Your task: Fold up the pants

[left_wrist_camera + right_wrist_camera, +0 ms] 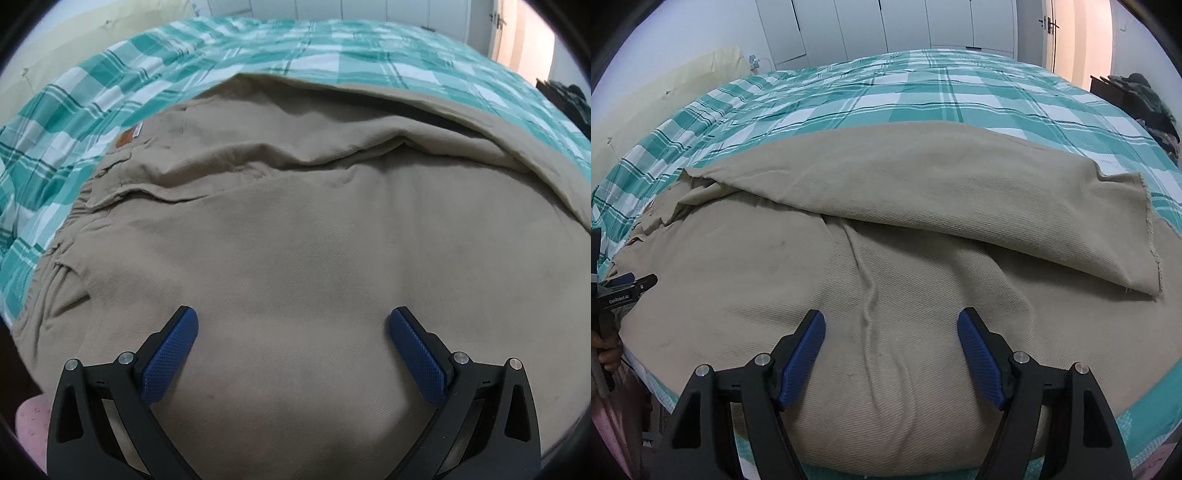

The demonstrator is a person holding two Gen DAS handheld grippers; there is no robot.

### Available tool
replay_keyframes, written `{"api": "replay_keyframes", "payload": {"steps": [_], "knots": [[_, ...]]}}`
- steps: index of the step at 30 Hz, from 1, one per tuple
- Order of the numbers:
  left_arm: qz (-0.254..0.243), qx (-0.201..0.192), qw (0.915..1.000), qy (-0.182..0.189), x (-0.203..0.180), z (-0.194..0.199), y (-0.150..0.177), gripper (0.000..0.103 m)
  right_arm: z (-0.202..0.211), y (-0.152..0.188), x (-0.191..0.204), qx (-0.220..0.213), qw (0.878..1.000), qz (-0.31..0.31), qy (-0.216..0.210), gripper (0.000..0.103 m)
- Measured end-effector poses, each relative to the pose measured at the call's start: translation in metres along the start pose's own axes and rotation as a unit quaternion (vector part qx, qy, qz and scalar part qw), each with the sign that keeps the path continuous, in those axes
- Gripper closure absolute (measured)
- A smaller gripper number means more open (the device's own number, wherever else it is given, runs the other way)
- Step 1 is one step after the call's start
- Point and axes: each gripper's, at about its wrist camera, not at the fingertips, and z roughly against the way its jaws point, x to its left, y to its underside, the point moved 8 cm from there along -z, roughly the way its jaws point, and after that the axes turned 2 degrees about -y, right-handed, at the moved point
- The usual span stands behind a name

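Note:
Khaki pants [295, 229] lie on a bed with a teal plaid cover [258, 44]. Their waistband with a brown label [123, 139] is at the left in the left wrist view. My left gripper [293, 317] hovers open over the seat area, nothing between its blue pads. In the right wrist view one pant leg [942, 184] lies folded back over the other, its raw hem [1148, 236] at the right. My right gripper [891, 319] stands open above a lengthwise crease [868, 295] in the lower leg, holding nothing. The left gripper [628, 286] shows at that view's left edge.
The bed's near edge [1137, 417] runs along the bottom right of the right wrist view. White wardrobe doors [886, 26] and a doorway [1082, 40] stand beyond the bed. A dark pile [1145, 99] sits on furniture at the far right.

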Motion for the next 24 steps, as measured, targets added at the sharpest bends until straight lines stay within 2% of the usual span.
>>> {"api": "replay_keyframes", "payload": {"steps": [2, 6, 11, 12, 14, 15, 16, 17, 20, 22, 24], "knots": [[0.015, 0.023, 0.9995, 0.013, 0.001, 0.008, 0.002, 0.001, 0.0, 0.0, -0.001, -0.001, 1.0, 0.0, -0.001, 0.028], [0.05, 0.023, 0.9975, 0.045, -0.003, 0.026, 0.001, 0.001, 0.0, 0.0, -0.001, -0.003, 1.0, 0.002, -0.001, 0.028], [0.048, -0.006, 0.9985, 0.027, 0.001, 0.026, -0.017, 0.001, -0.002, 0.0, -0.002, -0.005, 1.0, 0.004, 0.002, 0.027], [0.043, -0.005, 0.9988, 0.022, 0.001, 0.02, -0.018, 0.001, -0.002, -0.001, -0.002, -0.005, 1.0, 0.004, 0.001, 0.027], [0.022, 0.029, 0.9992, 0.015, -0.001, -0.005, -0.008, 0.001, 0.001, -0.003, -0.003, 0.002, 1.0, 0.001, -0.002, 0.028], [0.013, 0.028, 0.9994, 0.016, -0.002, -0.011, -0.004, 0.001, 0.004, -0.005, -0.003, 0.008, 1.0, -0.004, -0.008, 0.028], [0.003, 0.004, 0.9999, 0.015, -0.002, -0.008, -0.004, 0.001, 0.01, -0.007, -0.005, 0.009, 1.0, -0.015, -0.019, 0.028], [-0.004, -0.004, 0.9999, 0.012, -0.003, -0.006, -0.003, 0.001, 0.016, -0.008, -0.005, 0.009, 0.999, -0.028, -0.031, 0.028], [0.0, -0.003, 0.9999, 0.015, -0.003, -0.005, -0.003, 0.001, 0.038, -0.009, -0.01, 0.0, 0.99, -0.098, -0.099, 0.028], [0.0, -0.004, 0.9999, 0.014, -0.003, -0.005, -0.003, 0.001, 0.046, -0.013, -0.016, -0.006, 0.979, -0.149, -0.137, 0.028], [0.0, -0.006, 0.9999, 0.011, -0.005, -0.005, -0.004, 0.001, 0.042, -0.022, -0.026, -0.007, 0.963, -0.212, -0.167, 0.028]]}}
